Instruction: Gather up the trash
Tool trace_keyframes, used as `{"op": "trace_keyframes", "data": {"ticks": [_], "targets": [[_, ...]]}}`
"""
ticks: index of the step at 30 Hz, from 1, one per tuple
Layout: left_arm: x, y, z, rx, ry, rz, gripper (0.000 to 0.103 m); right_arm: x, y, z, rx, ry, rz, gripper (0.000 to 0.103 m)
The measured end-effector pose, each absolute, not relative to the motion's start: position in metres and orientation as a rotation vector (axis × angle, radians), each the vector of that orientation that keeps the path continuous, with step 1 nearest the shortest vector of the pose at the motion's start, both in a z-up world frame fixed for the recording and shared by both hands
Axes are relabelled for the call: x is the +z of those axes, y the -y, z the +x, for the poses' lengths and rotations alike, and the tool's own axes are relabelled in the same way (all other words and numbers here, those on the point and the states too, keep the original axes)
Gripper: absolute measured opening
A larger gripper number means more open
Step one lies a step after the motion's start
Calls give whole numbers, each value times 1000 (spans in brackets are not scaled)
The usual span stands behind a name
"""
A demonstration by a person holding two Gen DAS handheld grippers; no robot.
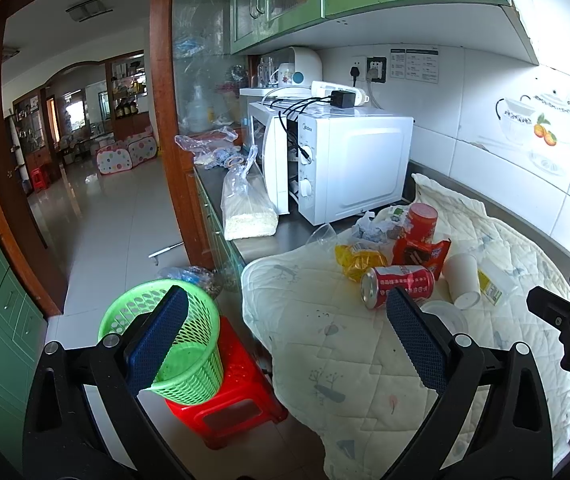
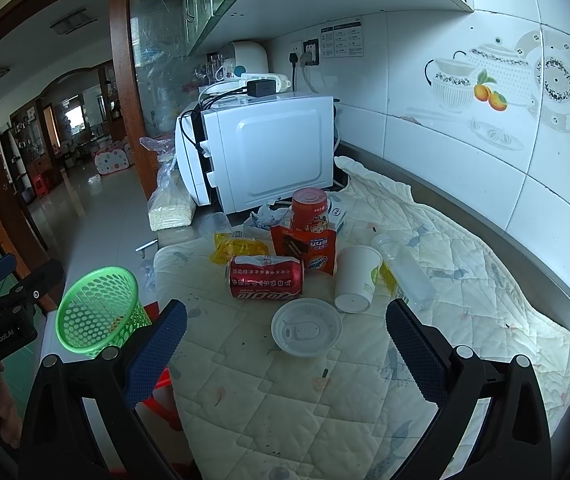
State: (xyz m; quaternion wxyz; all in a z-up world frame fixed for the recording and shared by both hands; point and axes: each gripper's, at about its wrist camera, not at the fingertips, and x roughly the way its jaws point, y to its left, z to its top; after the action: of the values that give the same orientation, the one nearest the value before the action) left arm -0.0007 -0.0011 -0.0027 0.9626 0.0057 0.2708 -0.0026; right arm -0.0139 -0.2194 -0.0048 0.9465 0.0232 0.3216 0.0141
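Note:
Trash lies on a quilted cloth on the counter: a red cola can on its side, a white plastic lid, a tipped paper cup, a clear bottle, a red snack packet, a yellow wrapper and an upright red tin. The can and cup also show in the left wrist view. A green mesh basket stands on a red stool beside the counter. My left gripper is open and empty between basket and can. My right gripper is open and empty, just short of the lid.
A white microwave stands behind the trash, with a power strip on top. A bag of grain leans by it. Tiled wall runs along the right. The basket also shows in the right wrist view.

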Motion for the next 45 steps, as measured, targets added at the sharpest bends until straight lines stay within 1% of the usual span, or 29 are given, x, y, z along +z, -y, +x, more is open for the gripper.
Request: {"op": "trace_keyframes", "data": {"ticks": [14,15,17,45], "targets": [[-3,0,-1,-6,-549,11,98,-5,219,-15,29,-656,48,97],[-3,0,0,-6,-549,11,98,-5,220,-14,21,-657,82,97],[-4,1,0,-5,-550,12,98,-6,217,-16,28,-655,48,97],[-14,-2,5,-10,-568,2,98,-6,227,-11,19,-665,49,97]]}}
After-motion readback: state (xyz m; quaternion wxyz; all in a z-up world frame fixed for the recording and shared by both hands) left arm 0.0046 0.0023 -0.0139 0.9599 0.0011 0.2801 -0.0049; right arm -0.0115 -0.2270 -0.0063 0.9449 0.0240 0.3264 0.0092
